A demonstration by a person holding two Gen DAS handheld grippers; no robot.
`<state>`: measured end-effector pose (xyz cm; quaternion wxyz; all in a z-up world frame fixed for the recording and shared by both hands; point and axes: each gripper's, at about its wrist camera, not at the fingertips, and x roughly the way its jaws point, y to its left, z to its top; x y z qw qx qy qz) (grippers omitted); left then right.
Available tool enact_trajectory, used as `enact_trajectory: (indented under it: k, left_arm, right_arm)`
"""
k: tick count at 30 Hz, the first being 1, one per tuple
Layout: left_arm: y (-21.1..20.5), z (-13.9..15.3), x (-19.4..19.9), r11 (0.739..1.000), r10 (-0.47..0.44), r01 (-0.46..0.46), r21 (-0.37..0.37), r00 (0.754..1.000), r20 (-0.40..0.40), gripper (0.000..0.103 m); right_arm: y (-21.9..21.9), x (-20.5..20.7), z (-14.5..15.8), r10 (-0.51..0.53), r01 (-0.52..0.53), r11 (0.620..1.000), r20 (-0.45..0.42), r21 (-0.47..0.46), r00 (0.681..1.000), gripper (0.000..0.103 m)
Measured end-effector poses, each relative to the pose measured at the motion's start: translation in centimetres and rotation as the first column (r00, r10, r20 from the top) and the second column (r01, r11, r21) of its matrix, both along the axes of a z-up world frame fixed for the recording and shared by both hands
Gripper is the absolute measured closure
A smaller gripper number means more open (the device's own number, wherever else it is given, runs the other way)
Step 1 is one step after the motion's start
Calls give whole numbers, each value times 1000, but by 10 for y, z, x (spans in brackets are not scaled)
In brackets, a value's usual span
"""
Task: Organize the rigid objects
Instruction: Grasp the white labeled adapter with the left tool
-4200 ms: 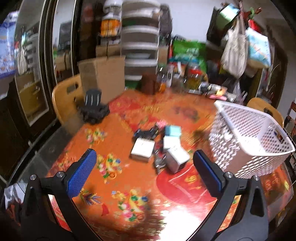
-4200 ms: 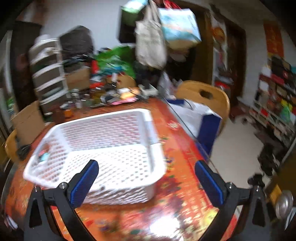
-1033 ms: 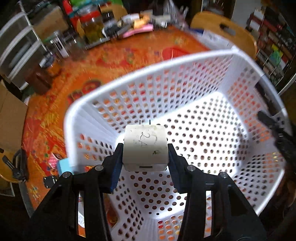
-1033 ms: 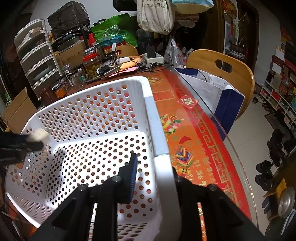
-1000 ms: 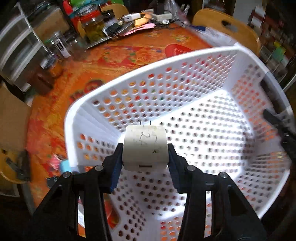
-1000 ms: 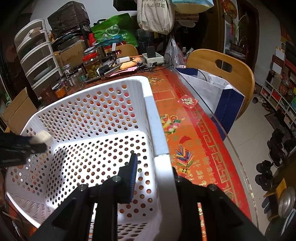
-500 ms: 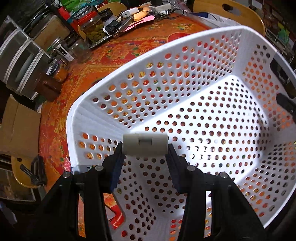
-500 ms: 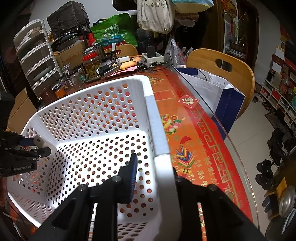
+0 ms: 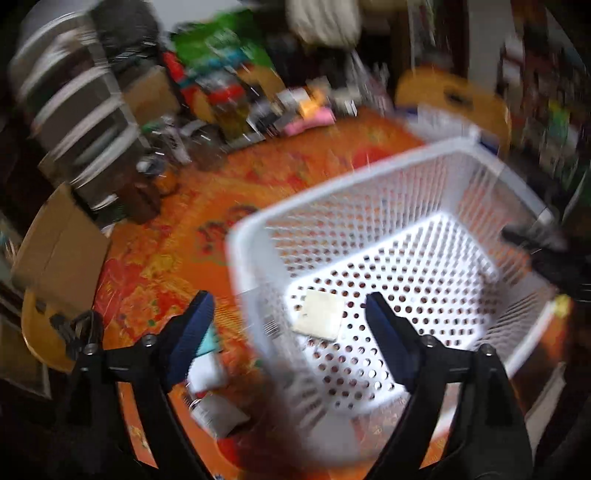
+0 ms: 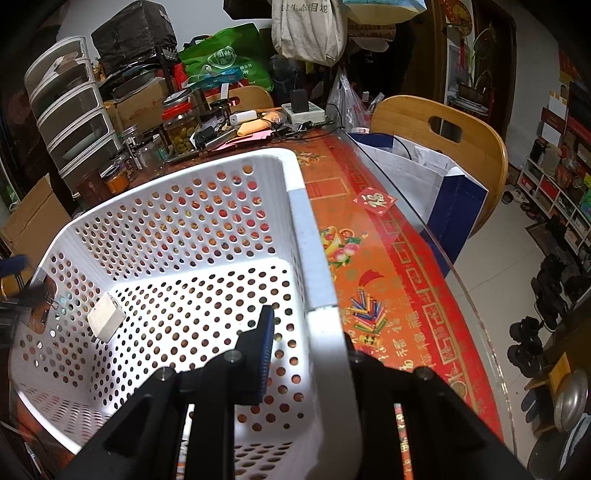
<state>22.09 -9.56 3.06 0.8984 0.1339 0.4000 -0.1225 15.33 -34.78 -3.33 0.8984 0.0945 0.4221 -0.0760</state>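
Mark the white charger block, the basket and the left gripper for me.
white charger block (image 10: 106, 316), right wrist view, on its upper face.
basket (image 10: 301, 218), right wrist view, on its right rim.
left gripper (image 9: 290, 334), left wrist view, midway between its open jaws.

The basket (image 10: 303, 221) is white perforated plastic with a smooth, faintly glossy rim, and the charger (image 10: 106, 316) in it looks like matt white plastic, though the left wrist view is too blurred to confirm. The table (image 10: 388, 266) wears a glossy red-orange printed cover under what seems a glass sheet. The chair (image 10: 443, 147) is smooth varnished wood, the box (image 10: 33, 218) plain matt cardboard, the hanging bag (image 10: 306, 29) rough cloth, and the finger pad (image 10: 266, 354) ribbed blue rubber on matt black plastic.
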Motion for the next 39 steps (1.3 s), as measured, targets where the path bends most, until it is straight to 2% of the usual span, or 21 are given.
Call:
enact_trajectory:
  k: [1,2,5,7,9,11,13,17,19,21,23,26,28,32,34,39]
  left_arm:
    - [18,7,-7,999,18,-17,-29,1000,24,3]
    - [42,13,-19,997,50,-47,-60,997,61,0]
    - [106,9,-46,987,132,-118,-105,981,143,0]
    - [145,-12,-52,966,207,-186,-180,972,110,0]
    - [181,-46,-53,927,276,-260,-270,961,23,0]
    - [197,-73,-53,905,308,-304,-297,951,-34,1]
    - [195,-92,-62,904,313,-312,-293,949,-43,1]
    - [161,-112,-67,934,255,-253,-251,967,-25,1]
    - [140,-118,-68,949,248,-246,-196,969,-11,1]
    - [123,-123,-63,952,262,-260,-161,965,-11,1]
    - [116,-128,-57,947,279,-280,-159,960,-28,1]
    - [117,-139,-45,936,304,-310,-167,951,-59,13]
    - [118,-147,-37,932,323,-331,-151,944,-75,29]
    - [117,-154,-30,931,324,-335,-147,942,-93,41]
    - [116,-156,-29,931,326,-336,-145,941,-88,56]
    - [113,-158,-28,936,313,-321,-142,946,-80,68]
  right_arm:
    - [0,0,0,0,0,1000,-1,-1,1000,83]
    - [0,0,0,0,0,1000,-1,-2,1000,83]
    - [0,0,1,3,-3,1000,2,0,1000,83]
    - [-1,0,1,4,-4,1000,3,0,1000,83]
    - [0,0,1,4,-4,1000,2,-2,1000,83]
    - [-1,0,1,2,-2,1000,3,-4,1000,83]
    - [-1,0,1,0,0,1000,0,-3,1000,83]
    - [-1,2,2,-8,8,1000,-4,-4,1000,83]
    - [-2,2,2,-11,11,1000,-5,-6,1000,83]
    - [-1,2,2,-13,12,1000,-7,-7,1000,83]
    - [0,2,2,-12,12,1000,-7,-7,1000,83]
    - [0,2,2,-10,10,1000,-9,-9,1000,83]
    - [0,2,2,-9,9,1000,-8,-10,1000,83]
    - [1,2,2,-9,9,1000,-6,-7,1000,83]
    - [1,2,2,-8,8,1000,-4,-5,1000,83]
    - [1,3,3,-7,7,1000,-6,-3,1000,83]
